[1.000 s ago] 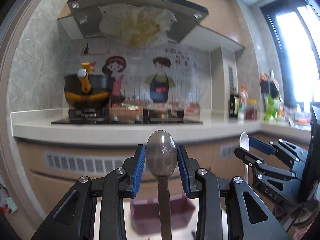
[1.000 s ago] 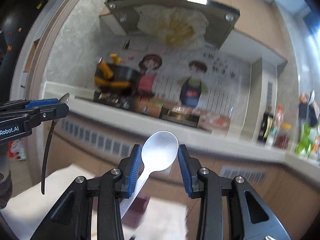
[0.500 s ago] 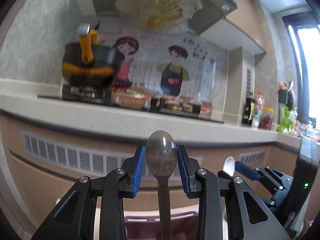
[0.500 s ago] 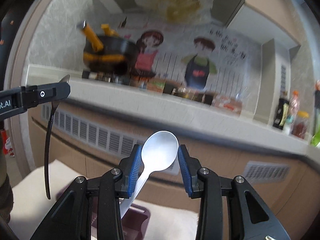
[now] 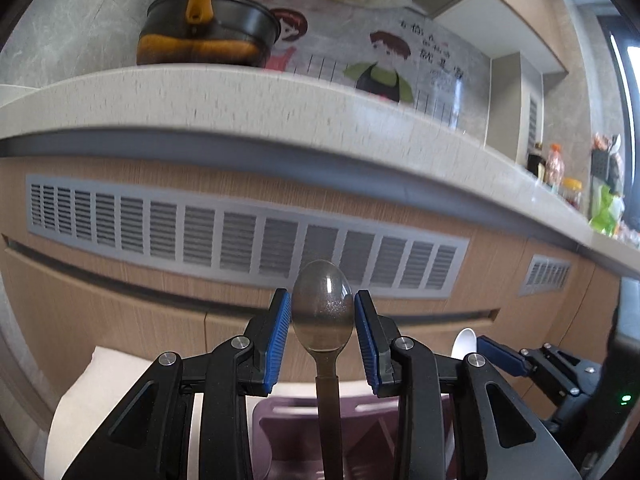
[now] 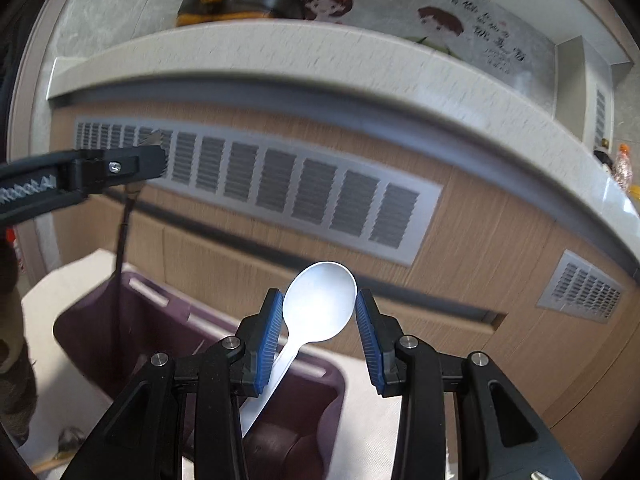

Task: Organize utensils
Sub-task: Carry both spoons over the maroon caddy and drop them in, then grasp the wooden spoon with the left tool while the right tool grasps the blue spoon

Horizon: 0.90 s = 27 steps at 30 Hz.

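Note:
My left gripper is shut on a dark translucent spoon, bowl up, handle hanging down over a purple utensil box. My right gripper is shut on a white spoon, its handle slanting down toward the purple box. In the right wrist view the left gripper enters from the left with the dark spoon's handle reaching into the box. In the left wrist view the right gripper shows at lower right with the white spoon.
The box stands on a white cloth-covered surface. Wooden kitchen cabinets with grey vent grilles stand close ahead under a pale counter. A black pan sits on the counter. Bottles stand at the far right.
Both grippers have dropped and tipped downward with their spoons. The counter has risen in view and the purple box has come closer beneath them.

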Each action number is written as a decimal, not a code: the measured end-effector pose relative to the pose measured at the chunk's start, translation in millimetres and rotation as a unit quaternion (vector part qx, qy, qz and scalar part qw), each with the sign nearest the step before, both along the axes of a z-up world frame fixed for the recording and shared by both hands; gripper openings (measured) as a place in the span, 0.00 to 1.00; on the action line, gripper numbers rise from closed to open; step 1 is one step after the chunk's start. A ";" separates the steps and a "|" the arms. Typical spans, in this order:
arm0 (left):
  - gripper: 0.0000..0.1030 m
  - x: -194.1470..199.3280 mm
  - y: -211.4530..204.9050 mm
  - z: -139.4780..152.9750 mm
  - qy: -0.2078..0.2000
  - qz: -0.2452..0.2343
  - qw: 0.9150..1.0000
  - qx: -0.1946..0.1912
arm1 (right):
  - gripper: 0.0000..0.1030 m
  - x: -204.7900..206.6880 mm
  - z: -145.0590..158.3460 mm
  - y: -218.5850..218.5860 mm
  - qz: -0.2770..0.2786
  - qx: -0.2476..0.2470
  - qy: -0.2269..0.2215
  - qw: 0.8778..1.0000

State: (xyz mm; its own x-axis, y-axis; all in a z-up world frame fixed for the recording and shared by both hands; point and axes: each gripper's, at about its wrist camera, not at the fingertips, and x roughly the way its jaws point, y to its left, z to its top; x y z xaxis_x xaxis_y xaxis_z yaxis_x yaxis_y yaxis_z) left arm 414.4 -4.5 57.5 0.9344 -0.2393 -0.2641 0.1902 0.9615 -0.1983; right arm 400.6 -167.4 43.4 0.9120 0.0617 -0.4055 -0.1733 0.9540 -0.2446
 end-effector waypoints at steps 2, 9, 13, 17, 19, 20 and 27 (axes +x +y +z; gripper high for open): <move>0.34 3.0 -0.2 -8.5 0.007 0.004 1.000 0.000 | 0.35 -3.1 -4.1 -0.4 0.006 0.002 0.005 1.000; 0.54 -11.2 2.5 -5.9 0.032 -0.001 0.999 0.017 | 0.67 -37.1 5.5 -12.7 0.026 0.018 0.035 0.999; 0.56 -37.1 2.4 -1.7 0.074 0.008 0.996 0.054 | 0.80 -65.6 10.3 -21.7 0.032 0.029 0.062 0.997; 0.63 -66.1 5.3 -14.3 0.126 -0.001 0.990 0.067 | 0.85 -96.7 5.4 -30.8 0.027 0.035 0.099 0.994; 0.65 -84.7 5.3 -23.1 0.145 -0.004 0.986 0.078 | 0.88 -109.2 -0.8 -36.8 0.015 0.040 0.126 0.991; 0.65 -95.7 4.7 -28.3 0.156 -0.009 0.984 0.083 | 0.88 -114.7 -4.3 -38.9 0.009 0.042 0.140 0.989; 0.67 -162.0 2.4 -69.1 0.228 -0.041 0.968 0.098 | 0.96 -156.5 -33.9 -46.4 -0.038 0.035 0.181 0.982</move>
State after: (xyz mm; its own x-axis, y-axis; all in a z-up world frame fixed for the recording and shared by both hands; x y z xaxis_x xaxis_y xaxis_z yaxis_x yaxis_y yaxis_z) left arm 252.3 -2.1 -11.6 0.6894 -0.2114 -0.6928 0.2027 0.9746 -0.0956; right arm 244.1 -213.9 9.5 0.7122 0.0377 -0.7009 -0.1634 0.9800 -0.1134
